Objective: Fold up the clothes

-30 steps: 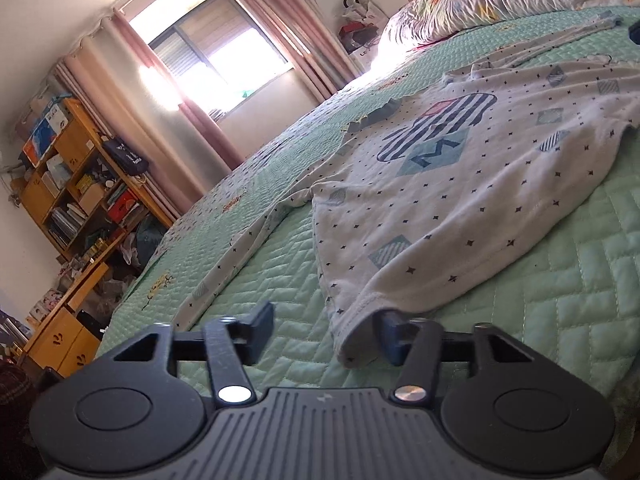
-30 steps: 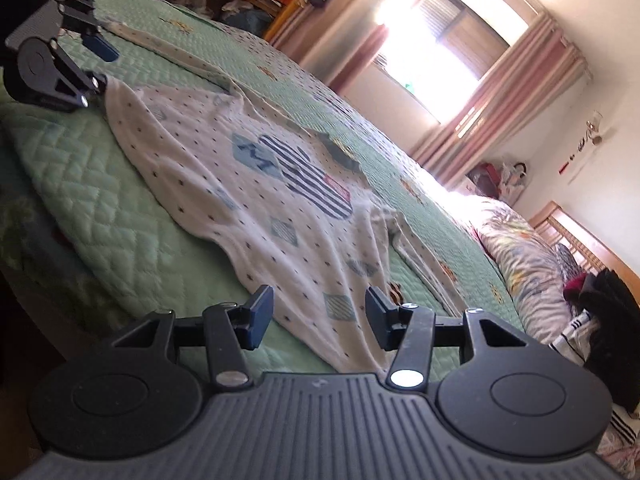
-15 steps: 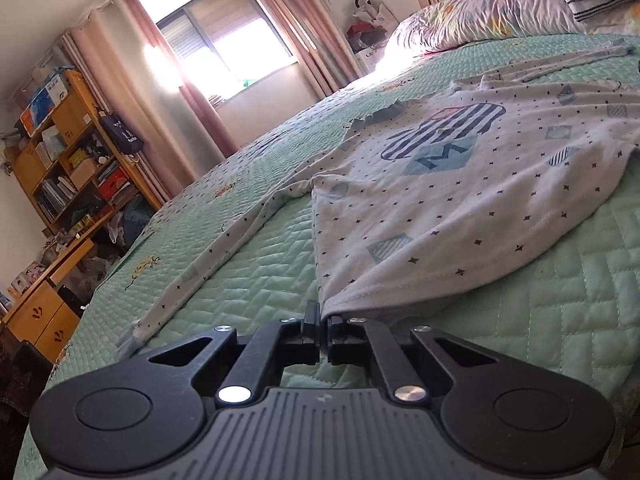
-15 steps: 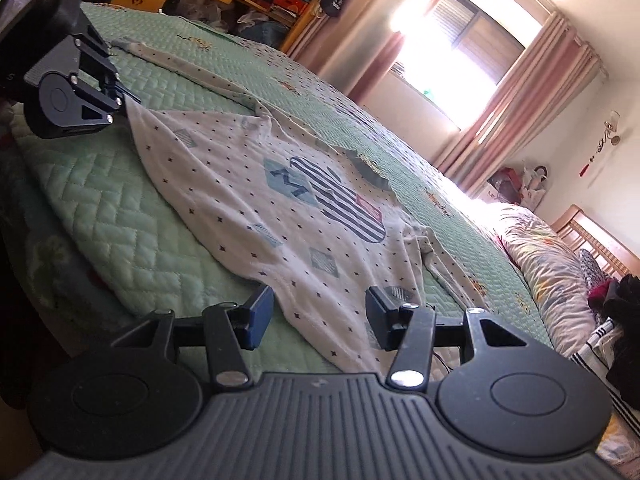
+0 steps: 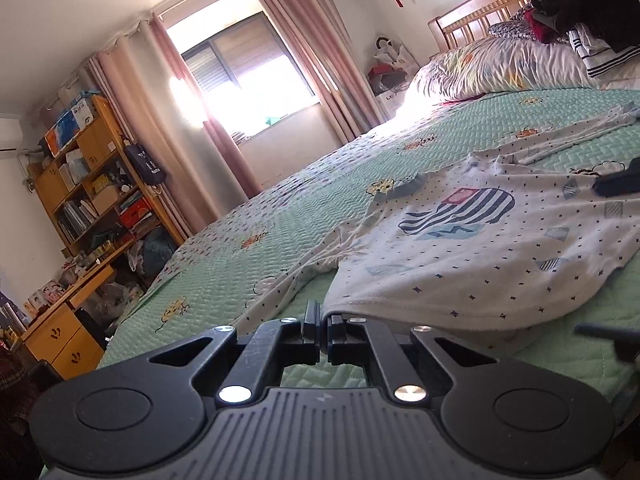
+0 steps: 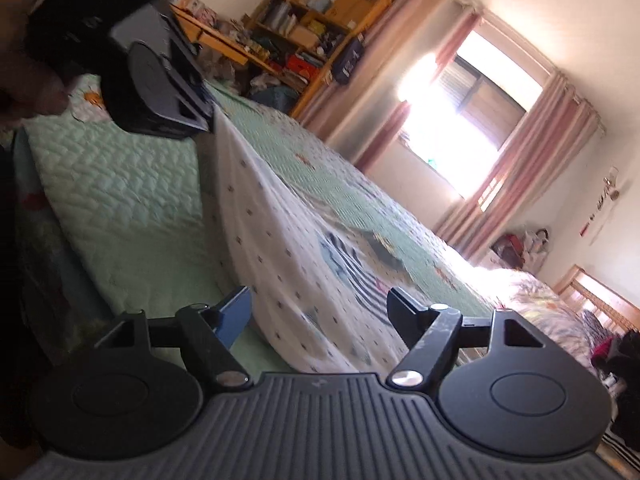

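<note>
A white long-sleeved shirt (image 5: 500, 256) with small dark stars and a striped print lies spread on the green quilted bed (image 5: 248, 264). My left gripper (image 5: 323, 330) is shut on the shirt's hem corner and holds it lifted off the quilt. In the right wrist view the left gripper (image 6: 160, 92) shows at upper left, and the shirt (image 6: 288, 248) slopes down from it. My right gripper (image 6: 320, 306) hovers over the shirt's near hem; its jaws are opening and the pads do not touch the cloth. The right gripper's fingertips (image 5: 616, 184) show at the right edge of the left wrist view.
A pillow (image 5: 500, 68) and a pile of dark clothes (image 5: 588, 8) lie by the wooden headboard. A wooden bookshelf and desk (image 5: 80, 200) stand left of the bed, by the curtained window (image 5: 256, 84). A person's hand (image 6: 32, 80) holds the left gripper.
My left gripper closed on the shirt's hem corner and rose, lifting that corner off the bed. My right gripper swung along the near hem and its jaws spread wider.
</note>
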Motion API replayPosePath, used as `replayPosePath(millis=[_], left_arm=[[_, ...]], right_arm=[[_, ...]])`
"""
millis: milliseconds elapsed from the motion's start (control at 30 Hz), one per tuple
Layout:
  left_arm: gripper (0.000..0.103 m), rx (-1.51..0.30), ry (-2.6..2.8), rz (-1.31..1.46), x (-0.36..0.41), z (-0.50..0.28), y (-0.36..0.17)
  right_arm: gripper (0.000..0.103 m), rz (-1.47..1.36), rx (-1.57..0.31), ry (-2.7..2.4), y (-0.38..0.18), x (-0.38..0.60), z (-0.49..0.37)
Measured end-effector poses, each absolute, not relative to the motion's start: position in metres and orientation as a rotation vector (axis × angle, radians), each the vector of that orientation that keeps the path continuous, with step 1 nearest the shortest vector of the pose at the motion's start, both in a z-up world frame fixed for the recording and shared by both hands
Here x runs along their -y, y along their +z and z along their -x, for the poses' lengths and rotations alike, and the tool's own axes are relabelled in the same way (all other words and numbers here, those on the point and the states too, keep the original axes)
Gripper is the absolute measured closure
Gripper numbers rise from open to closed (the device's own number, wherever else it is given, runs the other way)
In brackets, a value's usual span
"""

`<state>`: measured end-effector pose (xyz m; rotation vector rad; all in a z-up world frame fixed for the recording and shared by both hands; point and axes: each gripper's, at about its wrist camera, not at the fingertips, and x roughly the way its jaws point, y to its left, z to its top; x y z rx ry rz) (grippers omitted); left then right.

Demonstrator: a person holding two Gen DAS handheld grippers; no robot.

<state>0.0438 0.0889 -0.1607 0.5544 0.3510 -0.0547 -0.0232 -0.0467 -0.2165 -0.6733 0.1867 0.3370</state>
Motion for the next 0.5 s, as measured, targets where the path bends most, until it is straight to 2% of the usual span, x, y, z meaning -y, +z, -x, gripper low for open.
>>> replayPosePath(millis=[133,300,500], left_arm=[[0.101,-0.359,-0.046,-0.554,-0.089,-0.046,-0.161],[0.101,-0.377,-0.040,-0.546,-0.094,-0.048,-0.163],[0.100,-0.393,-0.037,-0.532,-0.101,-0.051,-0.168]], right_arm=[[0.027,0.680,-0.095,0.327,-0.221,0.014,0.014],[0.027,0.613,-0.150,0.237,-0.231,-0.005,-0.021],[0.027,0.562,-0.209,0.080,-0.235,0.031,-0.038]])
